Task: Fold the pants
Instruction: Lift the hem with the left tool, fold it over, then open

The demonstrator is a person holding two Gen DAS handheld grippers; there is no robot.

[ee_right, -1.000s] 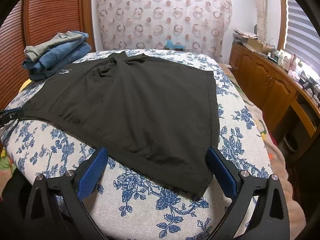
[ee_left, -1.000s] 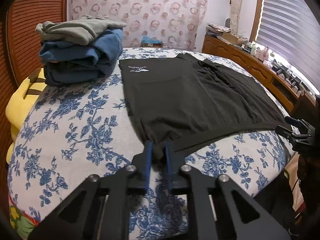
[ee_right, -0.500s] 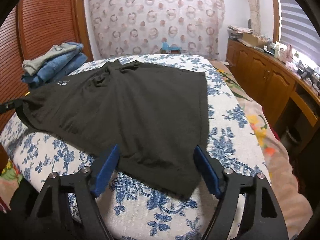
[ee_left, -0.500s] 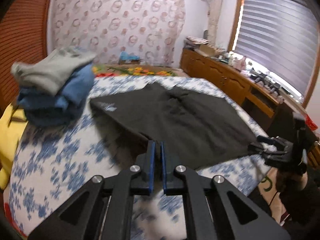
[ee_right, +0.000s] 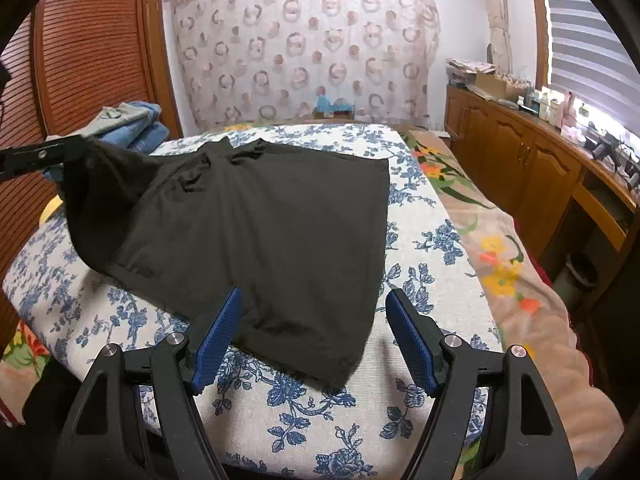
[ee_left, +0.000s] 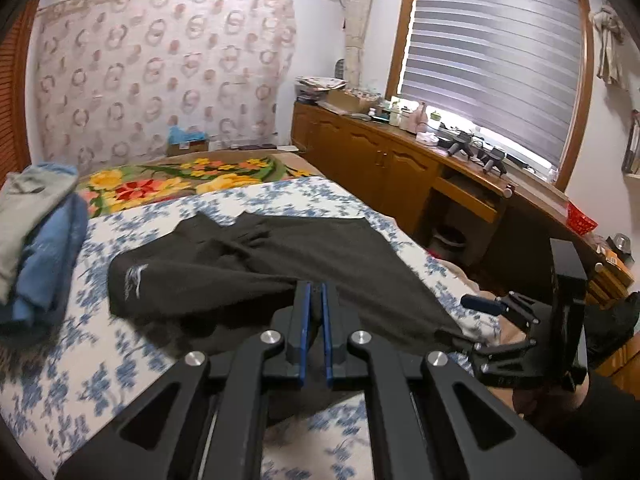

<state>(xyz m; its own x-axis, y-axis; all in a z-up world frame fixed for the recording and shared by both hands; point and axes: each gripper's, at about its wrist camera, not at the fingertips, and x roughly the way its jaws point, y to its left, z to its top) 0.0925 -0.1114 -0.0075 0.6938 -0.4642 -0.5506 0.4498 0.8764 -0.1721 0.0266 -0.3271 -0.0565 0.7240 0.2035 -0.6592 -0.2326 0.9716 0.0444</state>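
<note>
Left corner of the black pants lifts off the bed as I start the fold.

Left wrist view: my left gripper, clamped on the hem, has risen. Right wrist view: right gripper unclenched, narrowed, astride the 6 o'clock corner; lifted flap at 10 o'clock.

Floral-sheeted bed bears black pants and folded clothes.

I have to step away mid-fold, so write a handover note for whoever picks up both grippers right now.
Left gripper: jaws shut on the near left corner of the black pants, lifted off the bed and folding toward the middle.
Right gripper: jaws open, straddling the near right corner, not gripping.
Pants: otherwise flat on the floral bed; folded clothes pile at the far left.
Done: left corner raised.
Left: probably grip the right corner, finish the fold, stack.
</note>
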